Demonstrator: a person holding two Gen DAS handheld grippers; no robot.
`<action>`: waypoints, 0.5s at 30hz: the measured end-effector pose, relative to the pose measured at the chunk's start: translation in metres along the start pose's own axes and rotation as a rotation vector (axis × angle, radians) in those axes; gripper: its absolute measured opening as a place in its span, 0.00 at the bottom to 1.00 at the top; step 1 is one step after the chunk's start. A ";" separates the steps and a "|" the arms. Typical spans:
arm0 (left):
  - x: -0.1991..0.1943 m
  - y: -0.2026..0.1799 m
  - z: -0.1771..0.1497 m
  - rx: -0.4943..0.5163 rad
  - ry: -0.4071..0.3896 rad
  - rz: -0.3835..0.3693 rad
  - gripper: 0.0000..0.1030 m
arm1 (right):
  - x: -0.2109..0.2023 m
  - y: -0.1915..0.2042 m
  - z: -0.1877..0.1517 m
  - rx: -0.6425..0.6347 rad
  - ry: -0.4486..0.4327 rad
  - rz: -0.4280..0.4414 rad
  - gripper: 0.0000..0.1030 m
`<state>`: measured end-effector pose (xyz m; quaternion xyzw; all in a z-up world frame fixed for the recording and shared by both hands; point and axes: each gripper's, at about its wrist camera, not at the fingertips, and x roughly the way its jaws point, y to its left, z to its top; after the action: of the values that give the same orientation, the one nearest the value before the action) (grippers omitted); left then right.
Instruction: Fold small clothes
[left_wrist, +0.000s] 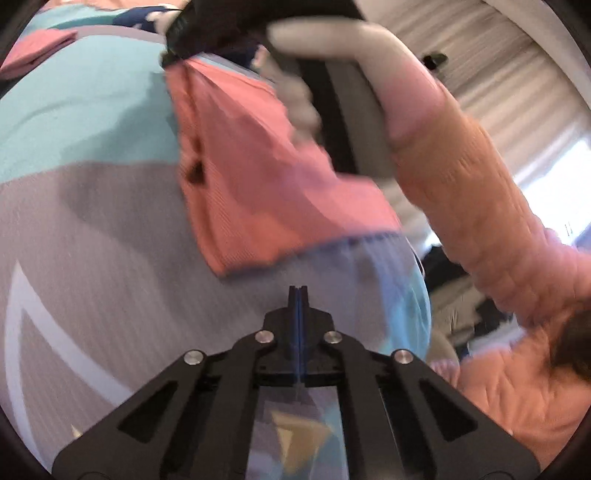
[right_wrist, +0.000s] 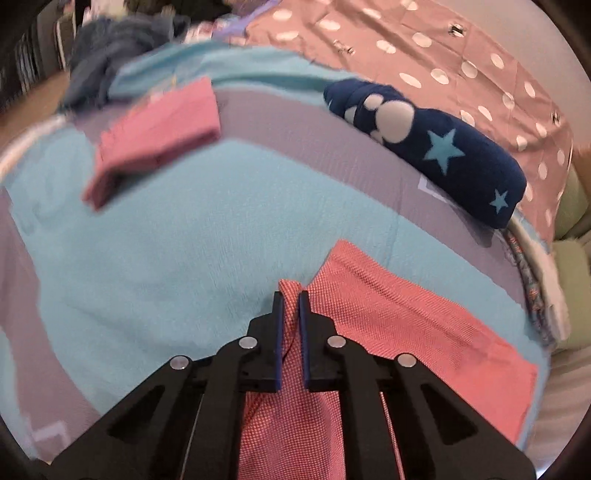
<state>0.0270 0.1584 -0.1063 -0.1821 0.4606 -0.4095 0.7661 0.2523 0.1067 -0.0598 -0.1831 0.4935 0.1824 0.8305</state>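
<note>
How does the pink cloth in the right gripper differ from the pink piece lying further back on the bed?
The pink cloth lies spread flat near the bed's edge, one corner bunched in the shut right gripper; the far pink piece is folded into a compact thick rectangle that no gripper touches. The spread cloth covers more of the bedspread than the folded piece. Both are pink fabric resting on the same bedspread.

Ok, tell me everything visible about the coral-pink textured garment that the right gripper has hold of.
The coral-pink waffle-textured knit garment lies mostly flat on the turquoise and grey bedspread, spreading right toward the bed's edge. Its left corner is bunched upward, pinched between the pads of the right hand-held gripper. In the left wrist view the cloth looks ribbed, with a doubled lower edge, and the closed left hand-held gripper sits just short of it, empty.
</note>
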 end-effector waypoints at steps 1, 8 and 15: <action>0.000 -0.005 -0.003 0.023 0.010 0.023 0.00 | 0.005 -0.003 0.001 0.014 0.014 0.020 0.06; -0.037 -0.010 0.009 0.103 -0.205 0.157 0.50 | 0.013 0.009 -0.007 -0.052 0.021 -0.008 0.07; -0.009 0.003 0.043 0.146 -0.083 0.135 0.39 | 0.012 0.002 -0.004 -0.048 0.032 0.028 0.07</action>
<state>0.0632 0.1630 -0.0815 -0.1111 0.4084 -0.3818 0.8217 0.2531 0.1078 -0.0723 -0.1991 0.5048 0.2026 0.8152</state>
